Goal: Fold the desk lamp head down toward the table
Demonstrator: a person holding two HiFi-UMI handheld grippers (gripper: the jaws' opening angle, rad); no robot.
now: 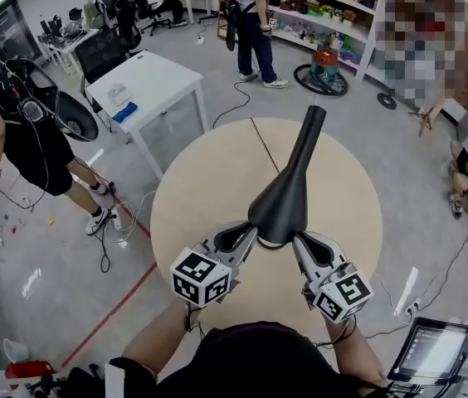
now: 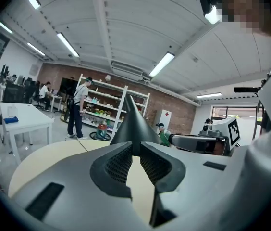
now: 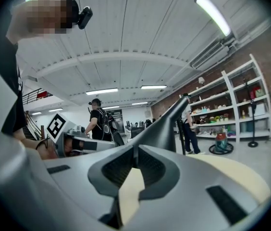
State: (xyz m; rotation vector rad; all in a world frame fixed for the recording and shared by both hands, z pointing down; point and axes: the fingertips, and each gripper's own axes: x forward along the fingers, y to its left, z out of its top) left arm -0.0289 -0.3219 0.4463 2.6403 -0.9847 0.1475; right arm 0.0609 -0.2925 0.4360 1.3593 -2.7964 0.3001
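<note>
At frame centre, the left gripper [image 1: 245, 232] and right gripper [image 1: 302, 240] are clamping the black lamp head [image 1: 288, 193] by its rim, seemingly mid-fold. The next move calls for pressing it down toward the round table [image 1: 188, 201].

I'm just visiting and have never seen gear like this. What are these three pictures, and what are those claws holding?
No robot here: a person holds a two-jaw gripper in each hand. The head view comes from a camera on the person's head, looking down; the other two ride on the grippers, looking along their jaws. The left gripper and right gripper each pinch the rim of a black cone-shaped lamp head above a round wooden table.
</note>
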